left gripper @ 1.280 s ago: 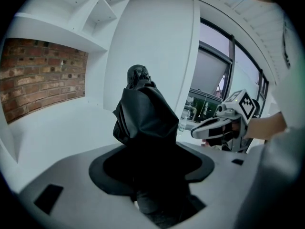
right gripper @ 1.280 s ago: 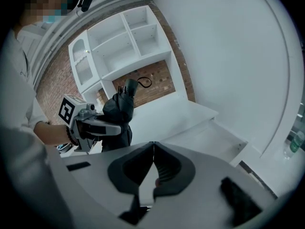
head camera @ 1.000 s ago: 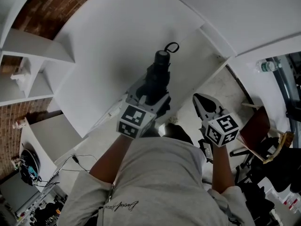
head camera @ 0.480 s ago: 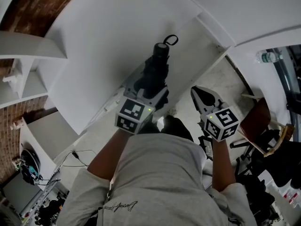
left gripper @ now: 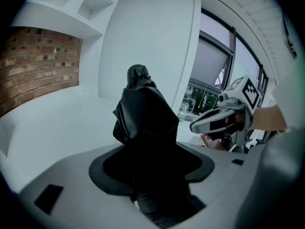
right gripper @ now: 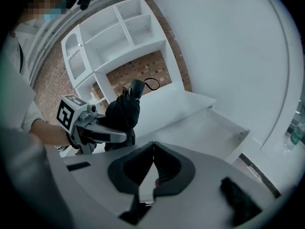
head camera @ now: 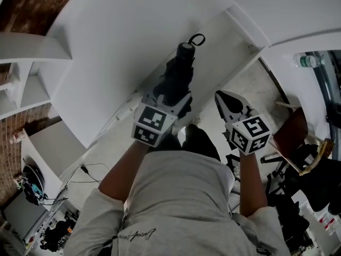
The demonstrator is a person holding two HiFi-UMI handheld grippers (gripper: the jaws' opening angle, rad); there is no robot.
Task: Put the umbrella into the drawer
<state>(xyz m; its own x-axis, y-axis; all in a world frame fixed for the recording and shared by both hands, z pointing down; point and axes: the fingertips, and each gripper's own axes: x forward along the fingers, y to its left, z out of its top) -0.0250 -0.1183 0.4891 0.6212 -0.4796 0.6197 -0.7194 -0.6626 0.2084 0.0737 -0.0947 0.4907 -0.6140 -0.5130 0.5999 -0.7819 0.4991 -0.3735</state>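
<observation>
The left gripper (head camera: 169, 99) pointed forward and down, its fingers (left gripper: 106, 173) clamped around the folded black umbrella (head camera: 178, 71). The right gripper (head camera: 226, 104) sat near it at a similar tilt, fingers (right gripper: 131, 168) pressed together, holding nothing. The left forearm (head camera: 123, 169) and right forearm (head camera: 250, 183) reached out roughly parallel

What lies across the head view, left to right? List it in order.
White open shelving → left gripper clamped on the black folded umbrella → right gripper, jaws together and empty → clear plastic bottle.
</observation>
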